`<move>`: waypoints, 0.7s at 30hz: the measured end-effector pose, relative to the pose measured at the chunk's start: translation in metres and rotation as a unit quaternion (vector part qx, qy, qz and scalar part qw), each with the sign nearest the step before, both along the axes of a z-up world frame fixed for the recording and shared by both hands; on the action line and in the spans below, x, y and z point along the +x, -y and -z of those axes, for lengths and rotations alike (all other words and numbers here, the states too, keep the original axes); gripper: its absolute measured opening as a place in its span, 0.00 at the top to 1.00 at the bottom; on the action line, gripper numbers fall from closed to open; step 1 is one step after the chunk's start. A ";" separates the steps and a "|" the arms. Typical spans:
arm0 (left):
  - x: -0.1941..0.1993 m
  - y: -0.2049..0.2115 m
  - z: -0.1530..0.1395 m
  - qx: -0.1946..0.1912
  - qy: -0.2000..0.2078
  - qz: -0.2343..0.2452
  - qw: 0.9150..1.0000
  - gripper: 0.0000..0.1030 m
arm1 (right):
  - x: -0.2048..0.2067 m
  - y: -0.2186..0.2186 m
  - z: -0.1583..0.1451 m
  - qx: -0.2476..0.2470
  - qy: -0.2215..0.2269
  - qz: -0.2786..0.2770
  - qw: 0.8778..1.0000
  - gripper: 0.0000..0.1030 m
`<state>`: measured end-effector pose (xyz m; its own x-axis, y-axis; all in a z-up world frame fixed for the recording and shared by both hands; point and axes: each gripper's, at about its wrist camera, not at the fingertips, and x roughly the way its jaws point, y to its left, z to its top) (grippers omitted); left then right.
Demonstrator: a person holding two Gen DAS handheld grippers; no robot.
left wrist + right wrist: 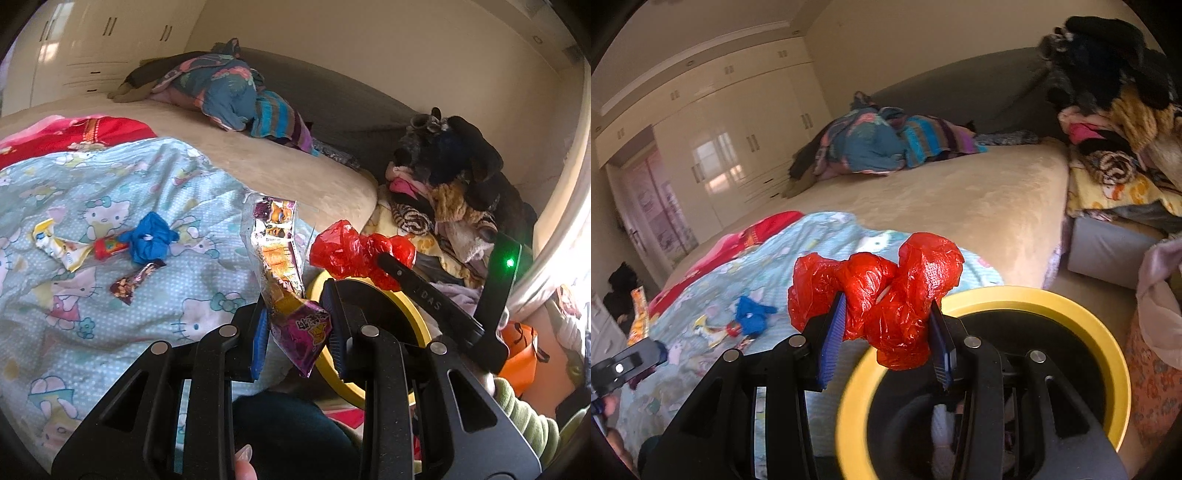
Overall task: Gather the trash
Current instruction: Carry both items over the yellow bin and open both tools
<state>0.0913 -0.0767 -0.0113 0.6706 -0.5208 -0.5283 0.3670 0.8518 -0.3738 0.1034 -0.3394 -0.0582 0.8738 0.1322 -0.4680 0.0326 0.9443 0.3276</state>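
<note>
My left gripper (297,325) is shut on a long crinkled snack wrapper (279,254) that stands up between its blue pads. My right gripper (888,326) is shut on a crumpled red plastic bag (882,291), held over the near rim of a yellow-rimmed black bin (1034,299). In the left wrist view the red bag (351,251) and the right gripper's finger show above the bin's yellow rim (413,314). Loose trash lies on the cartoon-cat blanket (92,221): a blue crumpled bag (151,238), a yellow-white wrapper (59,243), a red wrapper (109,247) and a dark candy wrapper (135,280).
A beige bed (960,199) holds a heap of blue and striped clothes (886,144) at the back. A tall pile of clothes (1115,122) sits on a stand right of the bed. White wardrobes (738,140) line the far wall. An orange bag (521,350) lies at right.
</note>
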 end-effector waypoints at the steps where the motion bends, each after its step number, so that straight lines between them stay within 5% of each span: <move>1: -0.001 0.003 0.000 0.001 0.002 0.003 1.000 0.79 | 0.000 0.004 0.002 0.001 -0.003 0.006 1.000 0.62; 21: -0.010 0.073 0.023 0.041 0.004 0.083 0.996 0.79 | -0.005 0.066 0.040 0.019 -0.053 0.096 0.994 0.60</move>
